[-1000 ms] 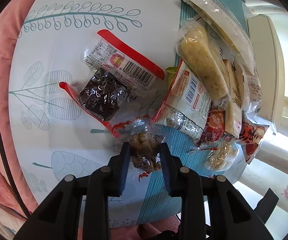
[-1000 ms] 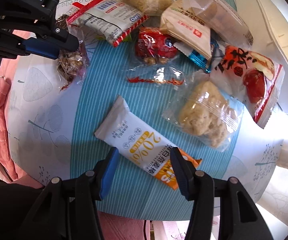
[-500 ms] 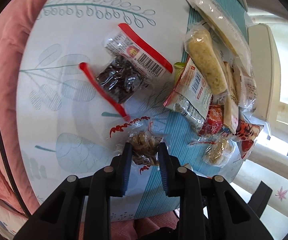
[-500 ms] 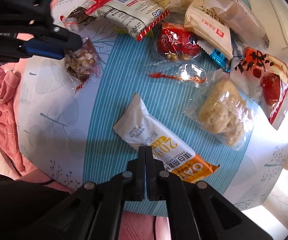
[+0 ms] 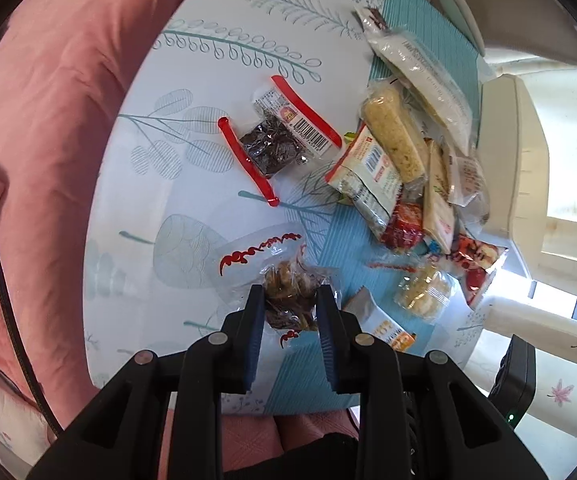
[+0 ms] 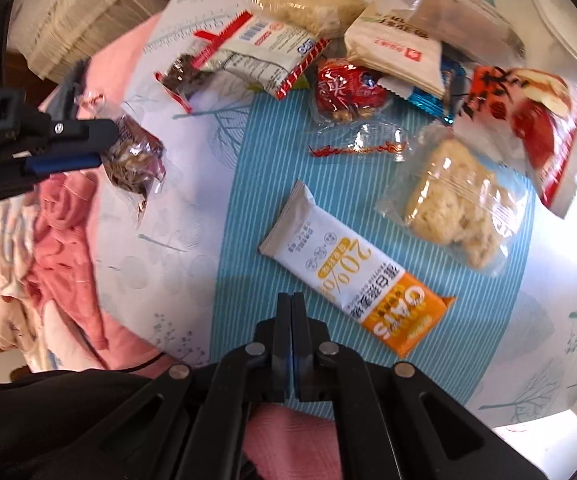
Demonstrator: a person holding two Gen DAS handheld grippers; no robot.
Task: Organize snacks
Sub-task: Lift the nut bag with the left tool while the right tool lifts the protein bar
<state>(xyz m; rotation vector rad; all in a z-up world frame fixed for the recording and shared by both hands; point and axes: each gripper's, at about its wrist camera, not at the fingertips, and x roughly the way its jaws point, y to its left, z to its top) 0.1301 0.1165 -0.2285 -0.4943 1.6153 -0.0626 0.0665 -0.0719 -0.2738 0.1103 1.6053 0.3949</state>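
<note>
Since the earlier frame the left gripper (image 5: 290, 300) has lifted the clear nut packet (image 5: 288, 300) off the tablecloth (image 5: 192, 64), its fingers clamped on it; the right gripper (image 6: 290, 300) is closed on nothing above the oat bar (image 6: 362, 280); mid-sorting, the next move calls for carrying the packet to the dark snack pack (image 5: 276, 148).

The white and orange snack bar (image 6: 358, 270) carried "20%" in yellow and "OATS" in white on its orange end, both upside down from where the right camera looked. The black housing of the left gripper (image 6: 70, 144) showed the letters "bot.AI" at the frame edge. The red-edged packet (image 5: 290, 128) bore a barcode whose digits were too small to read.
</note>
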